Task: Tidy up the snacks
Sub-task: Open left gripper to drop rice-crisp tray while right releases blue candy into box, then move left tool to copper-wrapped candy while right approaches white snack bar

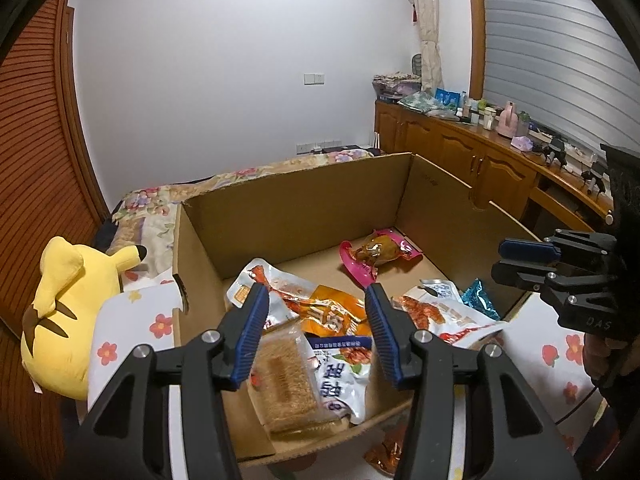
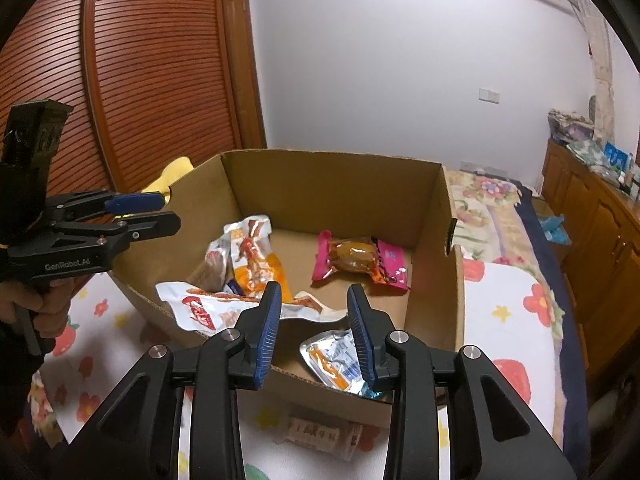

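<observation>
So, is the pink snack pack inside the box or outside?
Inside. The pink snack pack lies flat on the floor of the cardboard box, near the far wall, apart from the other packs.

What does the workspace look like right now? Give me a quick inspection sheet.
Surface: floral bedspread.
Job's things: open cardboard box holding snack packets; pink packet lies apart at the back; one orange packet outside the box.
Clutter: yellow plush toy.
Grippers: left gripper and right gripper open, holding nothing.
Cables: nothing seen.
Surroundings: wooden cabinets, slatted wardrobe door.
</observation>
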Demonstrator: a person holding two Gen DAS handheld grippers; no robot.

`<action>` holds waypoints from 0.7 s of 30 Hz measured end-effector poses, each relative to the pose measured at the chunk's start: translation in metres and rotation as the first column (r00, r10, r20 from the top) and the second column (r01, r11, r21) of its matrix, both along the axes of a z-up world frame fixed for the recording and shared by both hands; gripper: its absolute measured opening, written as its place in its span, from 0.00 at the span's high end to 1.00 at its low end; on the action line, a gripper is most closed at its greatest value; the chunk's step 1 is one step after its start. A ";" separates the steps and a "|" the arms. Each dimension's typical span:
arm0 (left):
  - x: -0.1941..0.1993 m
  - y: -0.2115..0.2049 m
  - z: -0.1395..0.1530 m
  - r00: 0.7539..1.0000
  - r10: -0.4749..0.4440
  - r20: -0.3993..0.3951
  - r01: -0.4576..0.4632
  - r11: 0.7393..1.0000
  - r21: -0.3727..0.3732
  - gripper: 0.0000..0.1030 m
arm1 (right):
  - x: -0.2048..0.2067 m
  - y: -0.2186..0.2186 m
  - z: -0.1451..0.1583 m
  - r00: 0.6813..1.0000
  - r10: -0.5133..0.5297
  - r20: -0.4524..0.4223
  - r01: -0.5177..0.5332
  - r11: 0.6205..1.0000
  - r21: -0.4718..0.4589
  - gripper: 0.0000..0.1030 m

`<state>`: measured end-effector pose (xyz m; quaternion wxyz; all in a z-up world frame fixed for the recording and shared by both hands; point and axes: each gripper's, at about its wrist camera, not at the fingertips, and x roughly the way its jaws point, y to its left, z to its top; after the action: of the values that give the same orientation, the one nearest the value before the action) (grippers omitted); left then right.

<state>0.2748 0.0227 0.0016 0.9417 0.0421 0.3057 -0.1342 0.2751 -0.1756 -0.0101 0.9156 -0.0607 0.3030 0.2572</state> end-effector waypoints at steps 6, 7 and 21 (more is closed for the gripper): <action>-0.020 -0.001 0.009 1.000 -0.004 0.022 0.004 1.000 -0.001 0.51 | -0.015 -0.001 0.006 1.000 -0.006 0.011 0.006 1.000 -0.001 0.66; -0.025 -0.001 0.011 1.000 -0.006 0.028 0.006 1.000 -0.002 0.51 | -0.019 -0.001 0.008 1.000 -0.008 0.015 0.008 1.000 0.000 0.66; -0.088 0.007 0.018 0.998 0.008 0.066 -0.006 1.000 -0.021 0.46 | -0.073 -0.003 0.018 0.999 -0.031 0.041 0.031 0.999 0.009 0.63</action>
<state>0.1869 0.0299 0.0195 0.9522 0.0358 0.2730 -0.1326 0.2018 -0.1783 0.0076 0.9258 -0.0573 0.2839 0.2430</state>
